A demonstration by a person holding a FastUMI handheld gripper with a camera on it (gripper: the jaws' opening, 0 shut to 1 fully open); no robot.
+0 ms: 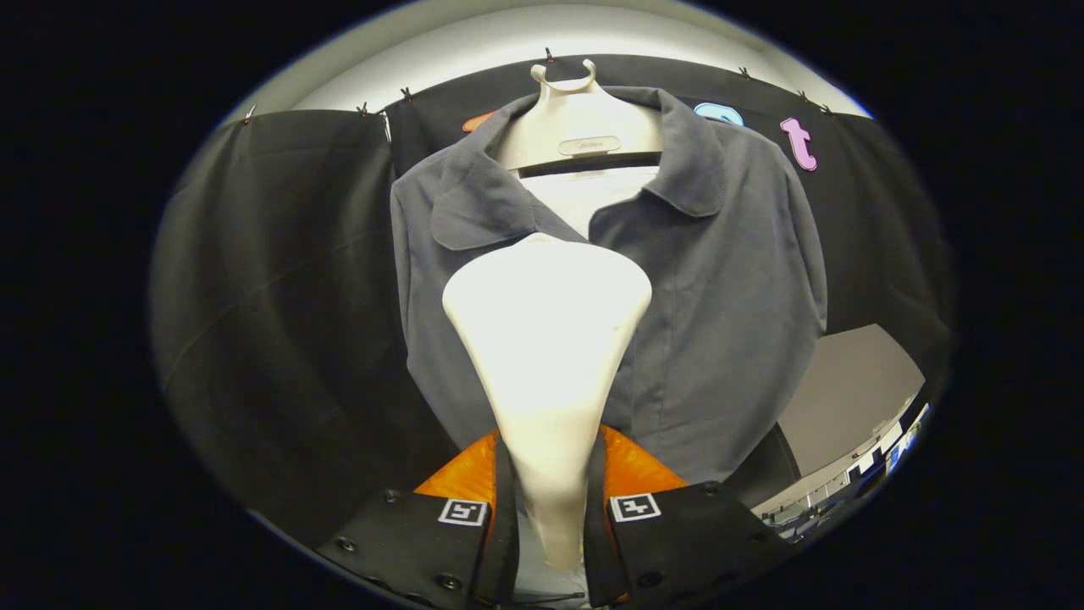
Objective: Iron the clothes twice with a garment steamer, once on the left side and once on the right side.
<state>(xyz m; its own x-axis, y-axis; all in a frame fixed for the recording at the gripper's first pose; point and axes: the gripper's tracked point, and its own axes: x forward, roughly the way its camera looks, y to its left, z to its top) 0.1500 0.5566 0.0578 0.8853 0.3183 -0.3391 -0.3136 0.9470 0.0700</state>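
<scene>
A white garment steamer (546, 339) rises from between my fingers, its narrow handle clamped by both of them and its wide head spread out ahead. My gripper (549, 491) is shut on that handle. Beyond the head hangs a grey collared shirt (720, 280) on a white hanger (576, 119), with a white lining visible at the open neck. The steamer head sits in front of the shirt's chest, roughly at its middle just below the collar. Whether the head touches the cloth I cannot tell.
Black cloth (279, 280) hangs behind and to the left of the shirt. To the lower right, past the shirt's hem, a grey wall (847, 390) and a distant room show. A pale ceiling (542, 42) runs above the hanger.
</scene>
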